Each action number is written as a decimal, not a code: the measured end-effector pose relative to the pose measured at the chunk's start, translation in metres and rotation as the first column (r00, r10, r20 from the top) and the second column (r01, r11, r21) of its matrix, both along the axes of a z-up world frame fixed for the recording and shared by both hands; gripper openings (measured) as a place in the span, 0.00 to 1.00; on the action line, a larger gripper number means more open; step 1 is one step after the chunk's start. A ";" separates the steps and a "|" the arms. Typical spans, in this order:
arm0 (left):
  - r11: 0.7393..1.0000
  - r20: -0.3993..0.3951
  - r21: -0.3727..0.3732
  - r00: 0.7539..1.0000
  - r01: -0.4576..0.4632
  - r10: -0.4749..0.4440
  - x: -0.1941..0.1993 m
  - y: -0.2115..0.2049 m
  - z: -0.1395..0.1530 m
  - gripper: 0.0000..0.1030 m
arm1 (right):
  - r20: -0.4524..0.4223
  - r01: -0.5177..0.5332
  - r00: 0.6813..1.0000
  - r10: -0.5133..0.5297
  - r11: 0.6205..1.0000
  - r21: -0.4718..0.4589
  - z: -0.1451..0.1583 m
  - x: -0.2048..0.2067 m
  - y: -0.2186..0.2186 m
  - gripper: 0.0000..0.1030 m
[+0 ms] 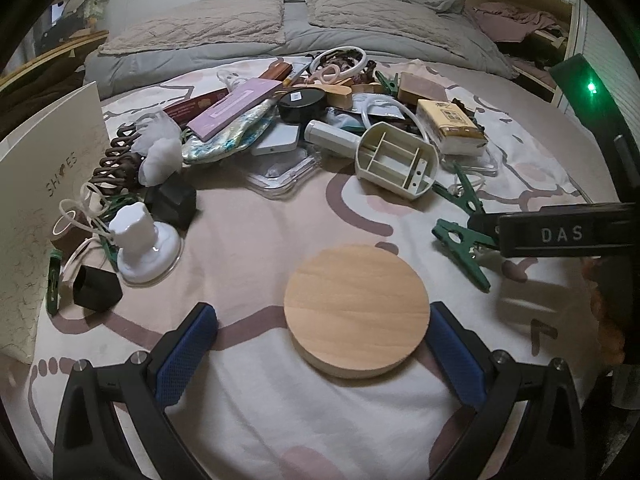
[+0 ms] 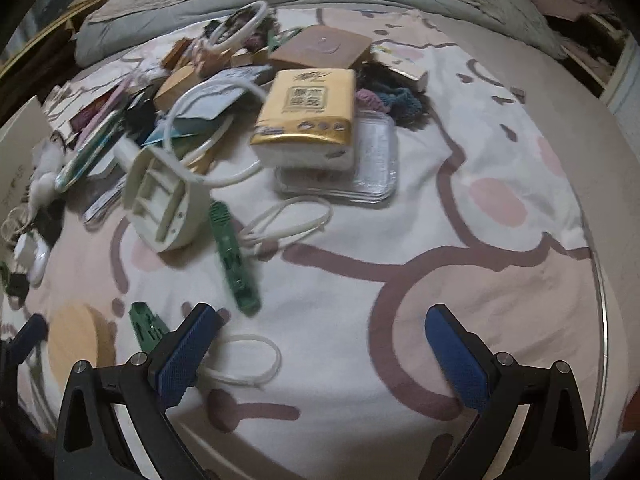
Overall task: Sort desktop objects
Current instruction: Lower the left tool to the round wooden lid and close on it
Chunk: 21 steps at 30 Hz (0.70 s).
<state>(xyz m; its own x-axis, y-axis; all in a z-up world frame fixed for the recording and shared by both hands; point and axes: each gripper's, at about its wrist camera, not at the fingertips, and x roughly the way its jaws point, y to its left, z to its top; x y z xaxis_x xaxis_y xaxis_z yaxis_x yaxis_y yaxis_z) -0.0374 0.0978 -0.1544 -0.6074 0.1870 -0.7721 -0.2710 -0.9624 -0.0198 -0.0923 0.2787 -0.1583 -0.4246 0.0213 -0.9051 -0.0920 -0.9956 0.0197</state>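
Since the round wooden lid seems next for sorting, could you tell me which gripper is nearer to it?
Left. The left gripper is open around the round wooden lid, which lies between its fingers. The right gripper is open over the bedsheet, the lid off to its left.

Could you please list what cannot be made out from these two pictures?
- Left wrist view: the right tongs are cut off by the right edge; the grip is unclear.
- Right wrist view: the round light wooden disc is blurred and partly hidden behind the left tongs.
- Left wrist view: the pale cardboard box is cut off by the left edge.

Wooden disc point(image 2: 76, 340) blurred, partly behind left hand-held gripper point(image 2: 24, 340).
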 end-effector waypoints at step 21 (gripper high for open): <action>0.995 -0.001 -0.056 0.997 -0.083 0.083 0.006 -0.032 0.001 1.00 | -0.005 -0.044 0.999 0.044 0.999 0.006 0.002 0.010 -0.004 1.00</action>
<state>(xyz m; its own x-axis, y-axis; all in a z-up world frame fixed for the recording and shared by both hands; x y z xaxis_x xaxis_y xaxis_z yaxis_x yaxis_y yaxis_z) -0.0312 0.0654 -0.1536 -0.6182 0.0927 -0.7805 -0.1906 -0.9811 0.0345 -0.0823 0.2745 -0.1560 -0.4299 0.0073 -0.9029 -0.0476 -0.9988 0.0146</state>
